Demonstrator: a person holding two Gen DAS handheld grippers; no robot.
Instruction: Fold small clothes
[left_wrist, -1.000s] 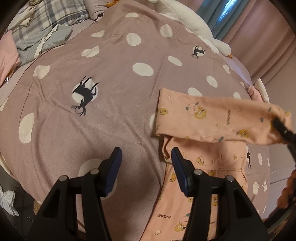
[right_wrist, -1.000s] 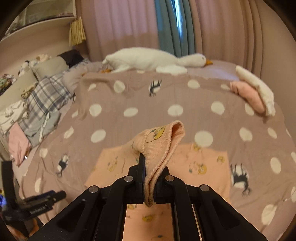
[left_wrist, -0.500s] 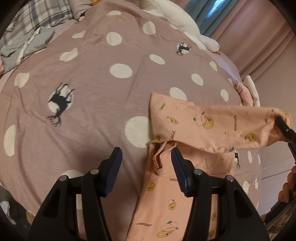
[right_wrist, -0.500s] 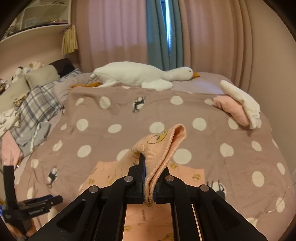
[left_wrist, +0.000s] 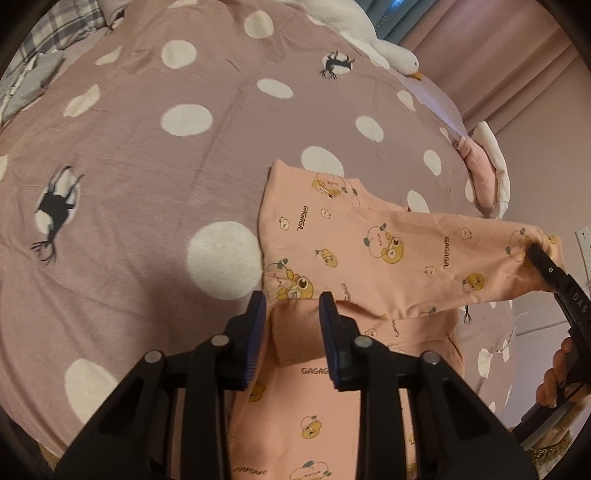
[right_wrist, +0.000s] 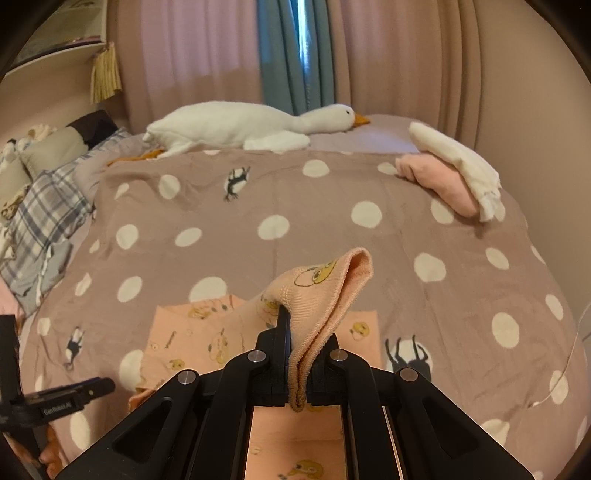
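Observation:
A small peach garment (left_wrist: 354, 266) with yellow cartoon prints lies on the polka-dot bedspread (left_wrist: 147, 155). My right gripper (right_wrist: 299, 354) is shut on the garment's cuffed end (right_wrist: 325, 288) and holds it lifted, stretched to the right; it also shows in the left wrist view (left_wrist: 546, 269). My left gripper (left_wrist: 291, 306) is open, with its jaws on either side of the garment's left fold edge, just above the cloth. The left gripper shows at the lower left of the right wrist view (right_wrist: 70, 397).
A white goose plush (right_wrist: 251, 125) lies at the far edge of the bed. Folded pink and white clothes (right_wrist: 454, 173) sit at the far right. A plaid cloth pile (right_wrist: 40, 221) and pillows lie at the left. Curtains hang behind.
My left gripper has moved right and forward until its open jaws straddle the garment's fold edge. The right gripper keeps its hold on the cuffed end and has lifted slightly.

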